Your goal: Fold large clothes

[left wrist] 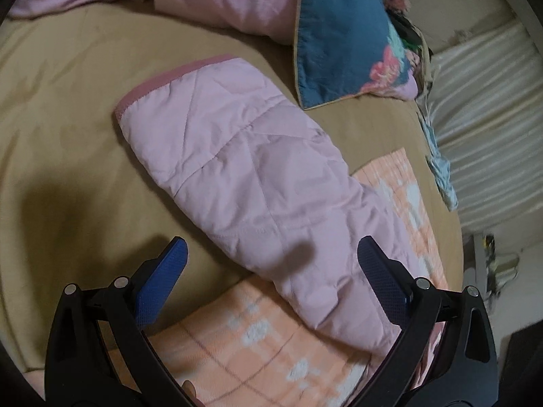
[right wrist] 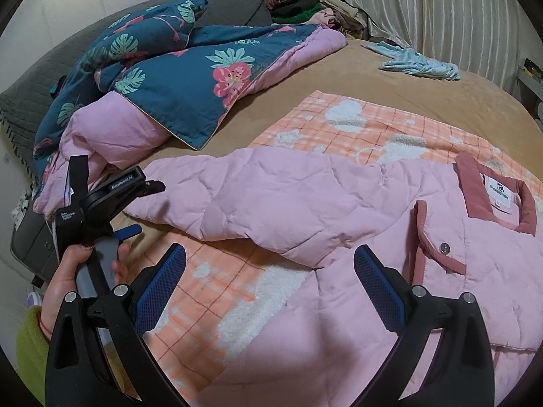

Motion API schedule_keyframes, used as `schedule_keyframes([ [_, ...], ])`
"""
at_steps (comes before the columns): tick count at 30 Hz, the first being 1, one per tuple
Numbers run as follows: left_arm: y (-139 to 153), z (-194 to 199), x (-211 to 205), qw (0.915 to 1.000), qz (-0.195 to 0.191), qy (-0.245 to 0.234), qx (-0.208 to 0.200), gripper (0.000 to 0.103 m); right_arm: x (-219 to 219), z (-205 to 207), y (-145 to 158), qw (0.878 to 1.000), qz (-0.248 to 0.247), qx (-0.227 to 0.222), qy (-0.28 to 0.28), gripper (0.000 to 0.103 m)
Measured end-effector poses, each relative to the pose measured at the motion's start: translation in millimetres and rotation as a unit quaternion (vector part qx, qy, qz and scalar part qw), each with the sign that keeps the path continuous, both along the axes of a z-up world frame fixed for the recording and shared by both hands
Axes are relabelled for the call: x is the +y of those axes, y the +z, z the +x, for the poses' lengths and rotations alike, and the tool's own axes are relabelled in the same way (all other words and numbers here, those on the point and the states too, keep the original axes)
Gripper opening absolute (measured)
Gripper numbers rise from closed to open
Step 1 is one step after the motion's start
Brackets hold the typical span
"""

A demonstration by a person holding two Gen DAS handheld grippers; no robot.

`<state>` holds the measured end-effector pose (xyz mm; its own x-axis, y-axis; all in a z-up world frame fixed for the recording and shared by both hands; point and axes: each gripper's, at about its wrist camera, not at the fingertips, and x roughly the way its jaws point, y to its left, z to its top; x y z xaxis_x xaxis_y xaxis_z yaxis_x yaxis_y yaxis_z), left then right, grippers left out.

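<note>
A pink quilted jacket [right wrist: 339, 210] lies flat on an orange checked blanket [right wrist: 356, 125], its dark pink collar [right wrist: 492, 200] and label at the right. One sleeve [left wrist: 244, 169] stretches out over the tan bed sheet and ends in a dark pink cuff [left wrist: 159, 81]. My left gripper [left wrist: 273, 247] is open, hovering over the sleeve near the shoulder with nothing between its fingers. My right gripper [right wrist: 270, 254] is open above the jacket's body and the blanket, also holding nothing. In the right wrist view a hand [right wrist: 68, 271] grips the left tool's handle beside the sleeve's end.
A blue floral duvet [right wrist: 176, 78] with pink lining is heaped at the back left. A light blue cloth [right wrist: 417, 62] lies near the white pleated curtain [right wrist: 441, 10]. Piled clothes [right wrist: 305, 10] and a grey pillow [right wrist: 27, 101] sit at the bed's far end. Bare tan sheet [left wrist: 68, 101] surrounds the cuff.
</note>
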<state>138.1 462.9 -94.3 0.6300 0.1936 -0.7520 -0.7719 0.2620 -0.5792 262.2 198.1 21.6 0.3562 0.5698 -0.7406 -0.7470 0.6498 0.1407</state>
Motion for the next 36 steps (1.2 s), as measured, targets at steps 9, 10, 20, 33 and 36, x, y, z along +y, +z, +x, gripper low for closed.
schedule_keyframes([
  [9, -19, -1, 18, 0.9986, -0.029, 0.028, -0.036, 0.094, -32, 15, -4, 0.999, 0.01, 0.01, -0.035, 0.099],
  [10, -20, 1, 21, 0.998, -0.03, 0.021, -0.052, 0.093, -36, 16, -4, 0.999, 0.011, 0.01, -0.038, 0.099],
  [20, 6, -15, 30, 0.9922, 0.003, 0.034, -0.12, 0.016, -94, 21, 1, 0.997, 0.019, 0.005, -0.079, 0.099],
  [33, 148, -23, -37, 0.9649, 0.151, -0.047, -0.21, 0.011, -179, 6, 18, 0.99, 0.051, -0.003, -0.133, 0.099],
  [36, 168, -16, -60, 0.9599, 0.175, -0.067, -0.208, 0.011, -201, 0, 21, 0.988, 0.047, -0.012, -0.146, 0.099],
])
